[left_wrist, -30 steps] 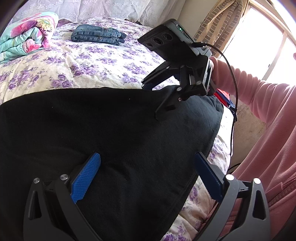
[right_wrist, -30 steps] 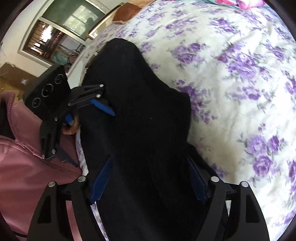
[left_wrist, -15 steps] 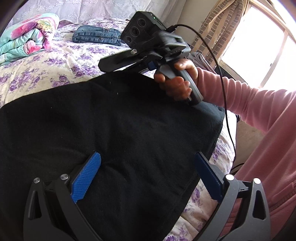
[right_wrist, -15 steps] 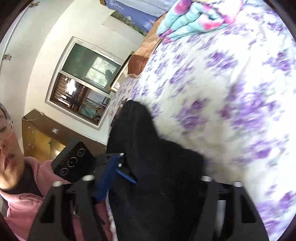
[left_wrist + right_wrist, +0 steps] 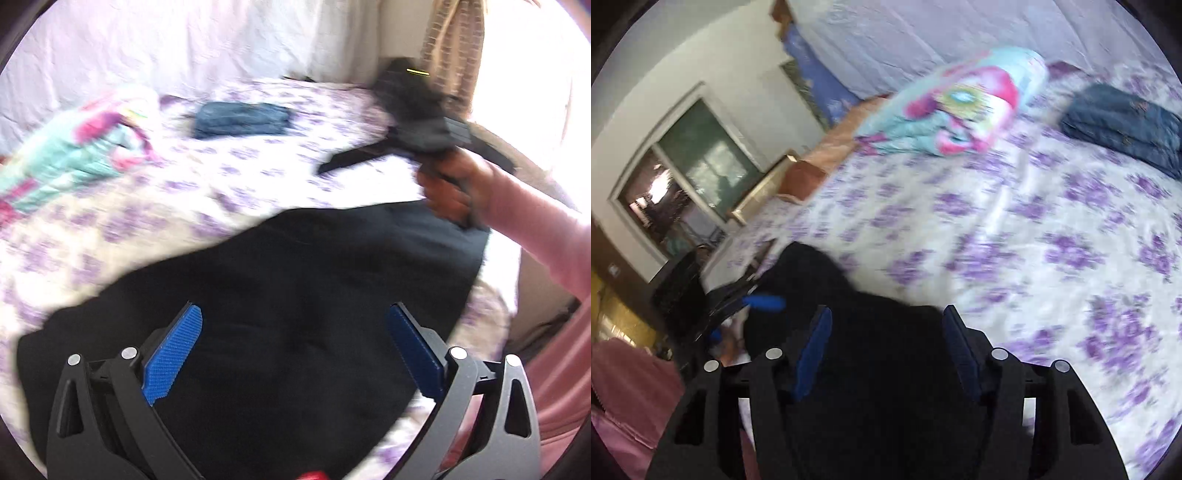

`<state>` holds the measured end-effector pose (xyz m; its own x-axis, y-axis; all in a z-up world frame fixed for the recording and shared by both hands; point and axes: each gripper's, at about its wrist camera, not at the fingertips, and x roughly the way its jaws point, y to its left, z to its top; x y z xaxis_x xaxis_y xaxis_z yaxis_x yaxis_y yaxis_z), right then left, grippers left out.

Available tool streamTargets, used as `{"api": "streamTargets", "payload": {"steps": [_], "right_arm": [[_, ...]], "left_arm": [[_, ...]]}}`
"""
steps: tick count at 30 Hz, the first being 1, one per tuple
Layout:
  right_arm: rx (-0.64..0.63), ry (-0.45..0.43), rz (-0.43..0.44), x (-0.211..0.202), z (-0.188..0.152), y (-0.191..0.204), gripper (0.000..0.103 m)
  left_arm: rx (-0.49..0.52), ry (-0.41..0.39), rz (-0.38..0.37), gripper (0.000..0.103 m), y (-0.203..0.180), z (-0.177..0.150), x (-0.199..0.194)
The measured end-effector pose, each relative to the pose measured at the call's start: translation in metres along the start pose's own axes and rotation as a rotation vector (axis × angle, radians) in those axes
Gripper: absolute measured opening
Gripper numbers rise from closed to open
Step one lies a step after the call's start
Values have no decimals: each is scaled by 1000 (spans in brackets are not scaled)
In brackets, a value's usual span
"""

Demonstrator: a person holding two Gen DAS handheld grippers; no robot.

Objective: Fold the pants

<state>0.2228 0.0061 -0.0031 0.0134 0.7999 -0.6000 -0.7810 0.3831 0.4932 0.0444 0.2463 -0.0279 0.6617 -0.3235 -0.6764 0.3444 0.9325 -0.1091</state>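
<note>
The black pants point(image 5: 295, 280) lie folded flat on the purple-flowered bedsheet point(image 5: 229, 184), near the bed's edge. My left gripper point(image 5: 295, 339) hovers over them, open, blue pads wide apart and nothing between them. In the left wrist view my right gripper point(image 5: 332, 164) hangs above the sheet beyond the pants' far corner, held by a hand point(image 5: 450, 188), its fingers empty. From the right wrist view the right gripper point(image 5: 886, 343) has its jaws opening, with the pants point(image 5: 879, 369) lying below the gap, not pinched. The left gripper point(image 5: 738, 314) shows blurred at the pants' left.
Folded blue jeans point(image 5: 240, 120) point(image 5: 1126, 125) and a rolled colourful quilt point(image 5: 74, 155) point(image 5: 960, 114) lie near the head of the bed. A pink sleeve point(image 5: 546, 236) reaches in from the right. A curtain point(image 5: 454, 44) and bright window stand beyond the bed's right edge.
Both grippers have risen and tilted up, so more of the bed's head shows. The right gripper has left the pants' far edge and swung over the sheet. Its jaws narrowed, then widened.
</note>
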Motion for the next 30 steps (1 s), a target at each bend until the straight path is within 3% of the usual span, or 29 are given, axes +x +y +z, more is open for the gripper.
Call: {"api": "streamTargets", "payload": {"steps": [2,3,4,5,6,7,8,10,11,14,16,18,19,22,23,24,25,28,30], "right_arm": [[-6,29,-3,16,-15,10,59],[5,95,-65,31,-29,5,58],[19,146,-137,39,-34,2,50],[29,187,-224,42,-49,-10,35],[19,132,-253,28,-55,-14,27],[47,136,-280,17,-57,-19,24],[71,124,-315,7,-58,-21,24],[82,59,-461,-15,-61,-12,38],[44,28,-508,-20,-64,2,39],[-52,-50,-444,-11,-74,51,40],[-90,-72,-368,9,-84,82,40],[-145,-77,-276,30,-89,116,40],[-182,-77,-228,41,-92,133,40],[-235,-84,-145,75,-94,162,40],[-207,-48,-129,82,-99,162,43],[-152,46,-107,100,-105,157,51],[-149,48,-115,105,-114,158,53],[-186,67,-52,88,-119,169,60],[-188,0,-69,67,-120,174,60]], "left_arm": [[-80,81,104,98,30,-3,11],[-127,127,145,98,46,-8,17],[-196,189,180,98,68,-18,25],[-273,204,144,95,90,-32,25],[-287,167,109,88,97,-37,17],[-285,151,109,85,101,-40,8],[-280,171,163,73,104,-43,1],[-281,176,203,70,106,-44,-8],[-284,181,211,70,108,-44,-12],[-270,186,290,71,101,-45,-24],[-260,186,362,76,94,-47,-33],[-267,179,456,87,94,-51,-44],[-282,176,499,87,97,-56,-52],[-368,137,517,87,107,-63,-78],[-409,115,504,88,112,-66,-85],[-437,108,493,88,115,-69,-88],[-457,119,499,88,118,-72,-88],[-450,146,524,88,117,-79,-87],[-444,137,521,88,116,-80,-92]]}}
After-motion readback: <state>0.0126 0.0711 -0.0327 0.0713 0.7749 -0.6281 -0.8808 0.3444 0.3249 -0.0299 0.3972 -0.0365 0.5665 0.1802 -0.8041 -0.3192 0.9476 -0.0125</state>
